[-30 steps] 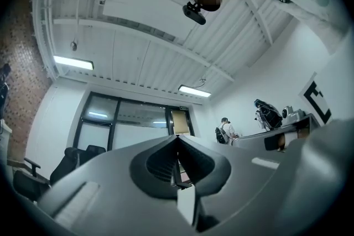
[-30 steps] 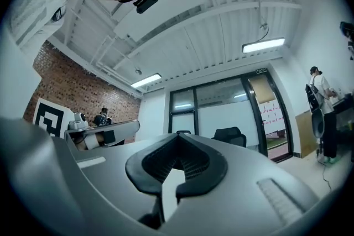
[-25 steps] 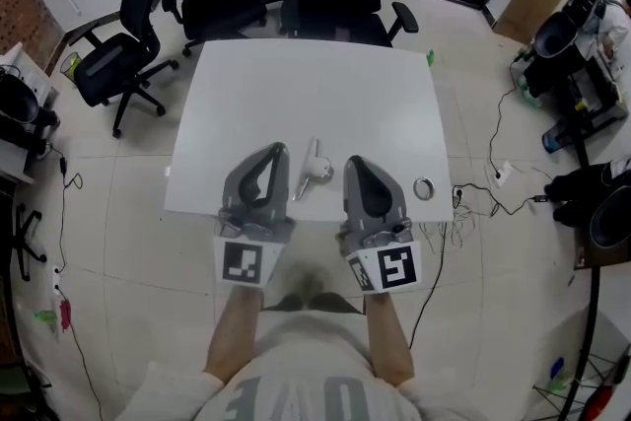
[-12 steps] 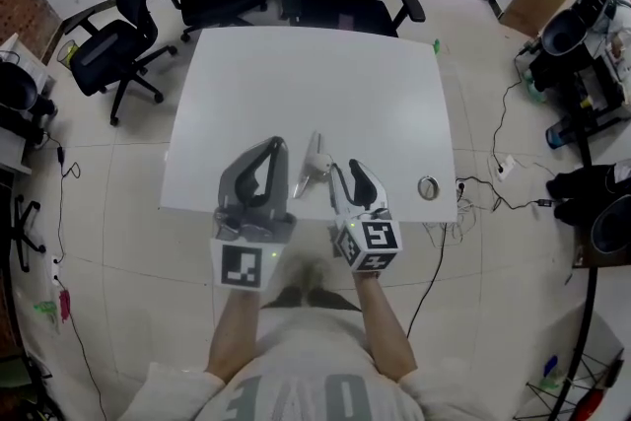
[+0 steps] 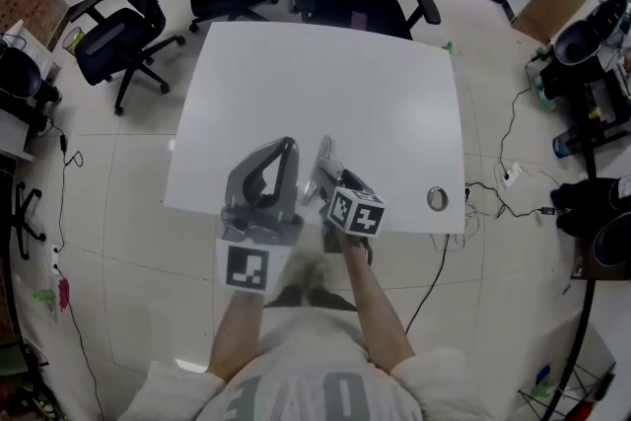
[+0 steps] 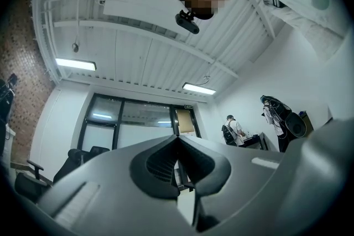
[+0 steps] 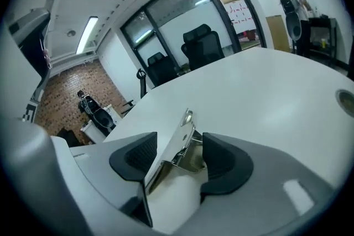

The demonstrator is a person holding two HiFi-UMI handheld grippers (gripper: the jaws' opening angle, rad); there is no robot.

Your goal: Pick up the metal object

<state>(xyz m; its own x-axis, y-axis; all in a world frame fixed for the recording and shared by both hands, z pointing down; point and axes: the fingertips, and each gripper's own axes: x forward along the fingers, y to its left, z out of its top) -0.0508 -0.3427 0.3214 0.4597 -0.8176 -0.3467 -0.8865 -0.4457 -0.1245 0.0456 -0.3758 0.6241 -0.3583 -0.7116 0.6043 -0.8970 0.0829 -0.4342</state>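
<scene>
The metal object [image 5: 317,171] is a shiny hinged clip that lies near the front edge of the white table [image 5: 325,84]. My right gripper [image 5: 331,182] is tipped down over it. In the right gripper view the clip [image 7: 178,141] lies between the two dark pads [image 7: 135,160], which stand apart on either side of it. The jaws of the right gripper [image 7: 176,156] are opening and do not press on the clip. My left gripper [image 5: 284,153] hovers just left of the clip and points upward. Its fingertips [image 6: 178,141] meet with nothing between them.
A small metal ring [image 5: 438,199] lies at the table's front right corner, also seen in the right gripper view as the ring [image 7: 347,101]. Black office chairs [image 5: 118,44] stand behind and left of the table. Cables and equipment [image 5: 582,104] crowd the floor at the right.
My right gripper has swung left and tipped down onto the clip. Its jaws have gone from shut to wide apart around it. The left gripper has hardly moved.
</scene>
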